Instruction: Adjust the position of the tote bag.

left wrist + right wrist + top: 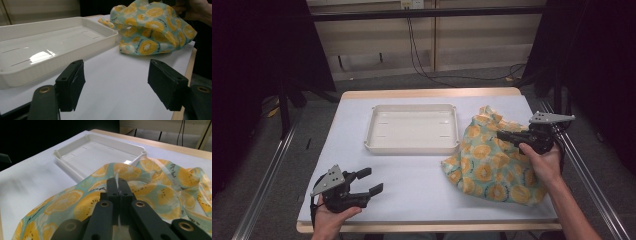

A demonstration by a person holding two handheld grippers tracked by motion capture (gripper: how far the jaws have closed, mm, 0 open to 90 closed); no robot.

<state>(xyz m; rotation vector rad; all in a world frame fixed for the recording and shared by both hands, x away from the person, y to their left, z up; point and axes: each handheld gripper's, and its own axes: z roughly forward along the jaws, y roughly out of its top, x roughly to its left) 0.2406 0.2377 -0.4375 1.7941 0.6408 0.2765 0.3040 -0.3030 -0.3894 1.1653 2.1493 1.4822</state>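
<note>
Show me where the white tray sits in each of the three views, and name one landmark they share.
High view: the white tray lies mid-table, left of the fruit-print cloth.
Left gripper view: tray at upper left, cloth at upper right.
Right gripper view: tray at upper centre, behind the cloth.
Shared landmark: the cloth.

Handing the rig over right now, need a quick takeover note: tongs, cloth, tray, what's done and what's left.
Right tongs: shut on a fold of the orange-print cloth, pinching its upper part; that part looks lifted while the rest lies crumpled on the table, right of the tray.
Left tongs: open, nothing between the jaws, at the near left of the table, pointed toward tray and cloth.
White tray: empty, mid-table, the cloth's edge close by its right corner.
Done: cloth gripped by one hand.
Left, likely: second grip with the left tongs, then spreading, folding or moving the cloth; the goal isn't evident.
</note>
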